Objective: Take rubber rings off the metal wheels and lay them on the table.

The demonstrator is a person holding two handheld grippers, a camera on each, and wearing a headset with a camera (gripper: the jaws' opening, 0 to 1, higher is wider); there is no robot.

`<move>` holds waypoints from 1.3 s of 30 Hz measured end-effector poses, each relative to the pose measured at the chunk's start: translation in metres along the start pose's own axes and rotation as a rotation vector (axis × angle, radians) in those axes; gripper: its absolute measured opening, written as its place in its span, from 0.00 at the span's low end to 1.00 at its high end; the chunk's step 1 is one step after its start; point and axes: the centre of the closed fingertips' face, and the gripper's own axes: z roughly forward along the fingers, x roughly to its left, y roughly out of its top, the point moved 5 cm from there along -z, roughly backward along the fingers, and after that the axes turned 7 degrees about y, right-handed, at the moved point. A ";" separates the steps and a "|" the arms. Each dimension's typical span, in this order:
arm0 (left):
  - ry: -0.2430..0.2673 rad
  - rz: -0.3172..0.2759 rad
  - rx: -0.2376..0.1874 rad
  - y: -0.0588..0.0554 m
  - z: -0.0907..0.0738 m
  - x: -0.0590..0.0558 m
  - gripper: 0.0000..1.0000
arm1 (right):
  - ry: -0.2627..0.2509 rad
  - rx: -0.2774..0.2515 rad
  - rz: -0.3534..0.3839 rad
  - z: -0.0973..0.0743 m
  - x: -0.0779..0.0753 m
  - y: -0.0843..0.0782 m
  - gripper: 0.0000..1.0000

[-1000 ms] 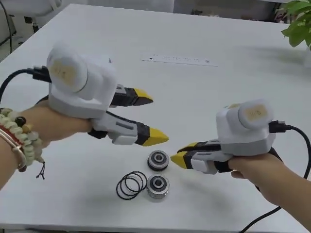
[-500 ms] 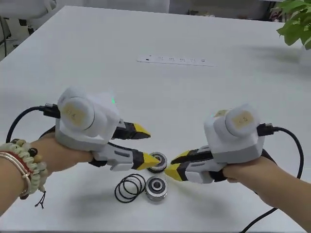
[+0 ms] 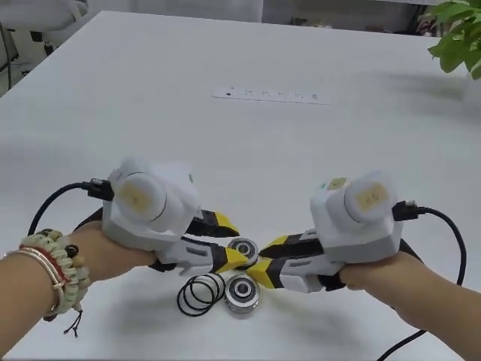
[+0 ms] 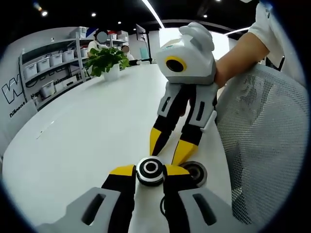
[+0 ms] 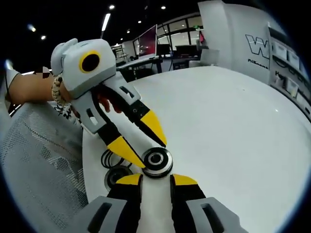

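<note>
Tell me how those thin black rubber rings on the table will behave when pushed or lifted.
The thin black rubber rings are probably floppy and very light: they are slim loops lying flat, overlapping, on the white table. Flat as they lie, they should slide or snag rather than roll. Their thinness may make them fiddly to pinch up off the surface.

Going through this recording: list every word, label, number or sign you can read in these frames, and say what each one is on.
"W": a large dark letter on the white wall at the back of the room, seen in both gripper views.
Smaller dark lettering beneath that W: too blurred to read.
Marks on the long white strip lying on the white table: too small to read.
</note>
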 end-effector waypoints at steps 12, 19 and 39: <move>0.001 -0.016 -0.014 0.000 0.002 -0.001 0.13 | -0.003 -0.006 -0.004 0.001 0.000 0.000 0.19; -0.009 -0.073 -0.013 -0.001 0.003 -0.002 0.09 | -0.005 -0.016 0.002 0.001 0.000 0.001 0.19; -0.005 -0.104 -0.026 -0.003 0.003 -0.002 0.09 | -0.043 0.030 -0.106 -0.003 -0.005 -0.002 0.00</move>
